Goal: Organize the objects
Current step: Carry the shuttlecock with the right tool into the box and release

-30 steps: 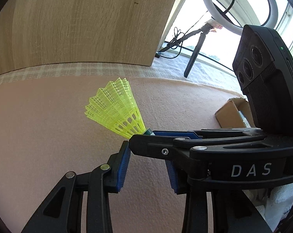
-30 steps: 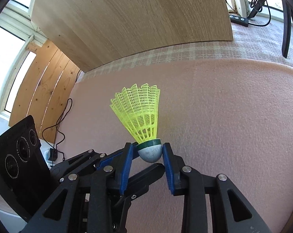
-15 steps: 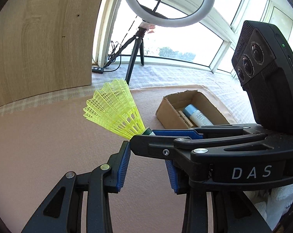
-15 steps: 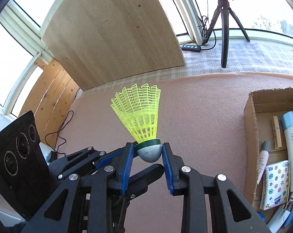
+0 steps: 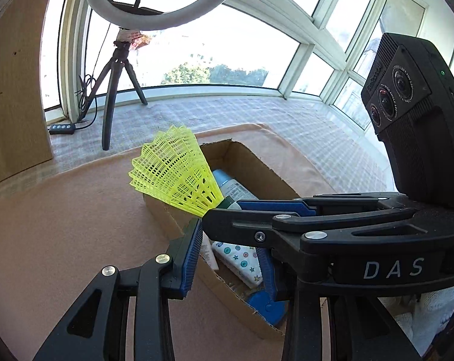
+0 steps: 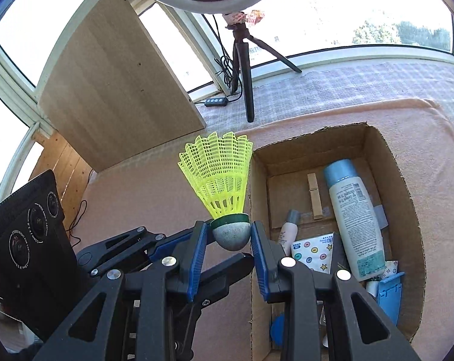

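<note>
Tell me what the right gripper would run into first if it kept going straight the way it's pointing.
Probably the left wall of the cardboard box, or the pink mat just beside it; depth is unclear. The right gripper holds the shuttlecock, which would touch first.

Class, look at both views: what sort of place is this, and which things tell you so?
Probably a glazed balcony or sunroom at home, set up for filming: windows wrap around, a ring light stands on a tripod, and a box of household bits sits on a blanket.

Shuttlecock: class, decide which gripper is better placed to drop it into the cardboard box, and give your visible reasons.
Right. The right gripper already clamps the shuttlecock by its cork, beside the cardboard box rim. The left gripper holds nothing.
</note>
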`<state>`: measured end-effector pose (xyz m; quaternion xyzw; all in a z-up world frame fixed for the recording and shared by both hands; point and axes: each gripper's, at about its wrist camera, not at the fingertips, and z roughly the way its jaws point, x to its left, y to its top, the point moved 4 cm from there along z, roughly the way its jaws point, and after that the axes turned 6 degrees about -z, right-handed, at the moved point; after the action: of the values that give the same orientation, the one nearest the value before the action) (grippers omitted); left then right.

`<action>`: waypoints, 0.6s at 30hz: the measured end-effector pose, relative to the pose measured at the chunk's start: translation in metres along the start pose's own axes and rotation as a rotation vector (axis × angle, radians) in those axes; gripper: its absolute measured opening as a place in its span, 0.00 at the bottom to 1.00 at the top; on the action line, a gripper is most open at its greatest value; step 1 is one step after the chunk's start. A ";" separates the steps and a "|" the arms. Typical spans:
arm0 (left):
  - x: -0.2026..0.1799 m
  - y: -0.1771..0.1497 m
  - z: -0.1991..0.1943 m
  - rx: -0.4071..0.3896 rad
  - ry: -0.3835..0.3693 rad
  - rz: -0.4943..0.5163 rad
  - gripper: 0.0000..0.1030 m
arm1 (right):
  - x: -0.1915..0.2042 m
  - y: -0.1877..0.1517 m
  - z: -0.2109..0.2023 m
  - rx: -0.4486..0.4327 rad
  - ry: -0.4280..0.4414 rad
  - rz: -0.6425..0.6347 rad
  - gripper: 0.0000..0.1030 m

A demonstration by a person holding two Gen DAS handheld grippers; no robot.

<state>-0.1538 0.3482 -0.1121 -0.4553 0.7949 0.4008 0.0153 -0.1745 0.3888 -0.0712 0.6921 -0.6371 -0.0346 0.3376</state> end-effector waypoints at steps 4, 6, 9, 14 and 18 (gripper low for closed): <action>-0.007 0.009 0.017 0.013 -0.004 0.014 0.37 | -0.017 0.005 -0.002 -0.004 -0.011 0.012 0.27; -0.010 0.014 0.024 0.013 -0.003 0.022 0.37 | -0.023 0.008 -0.002 -0.008 -0.018 0.010 0.27; -0.011 0.018 0.034 0.032 0.008 0.026 0.46 | -0.030 0.013 0.000 -0.001 -0.042 -0.006 0.27; -0.002 0.019 0.046 0.069 0.039 -0.008 0.74 | -0.044 0.014 -0.001 -0.021 -0.137 0.014 0.64; 0.006 0.019 0.049 0.078 0.052 -0.020 0.74 | -0.051 0.014 0.000 -0.022 -0.134 0.035 0.64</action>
<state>-0.1882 0.3806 -0.1352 -0.4727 0.8054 0.3573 0.0163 -0.1957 0.4355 -0.0838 0.6732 -0.6699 -0.0818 0.3023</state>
